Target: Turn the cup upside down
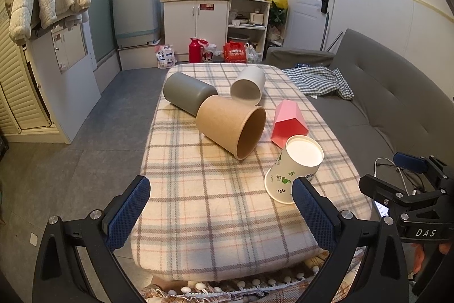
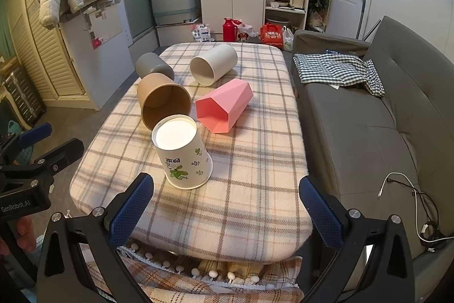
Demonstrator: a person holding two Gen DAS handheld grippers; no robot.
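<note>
A white paper cup with green leaf print (image 1: 293, 168) (image 2: 183, 154) stands upside down on the plaid table (image 1: 221, 215) (image 2: 255, 189), mouth down. A brown paper cup (image 1: 231, 127) (image 2: 163, 101), a grey cup (image 1: 188, 93) (image 2: 153, 66), a white cup (image 1: 248, 85) (image 2: 212, 64) and a pink faceted cup (image 1: 289, 122) (image 2: 225, 105) lie on their sides behind it. My left gripper (image 1: 221, 213) is open and empty above the table's near edge. My right gripper (image 2: 227, 212) is open and empty, just in front of the printed cup.
A grey sofa (image 1: 383, 104) (image 2: 369, 132) with a checked cloth (image 2: 337, 70) runs along the table's right side. A white cable (image 2: 408, 203) lies on the sofa. Cabinets, a washing machine and bags stand at the far wall.
</note>
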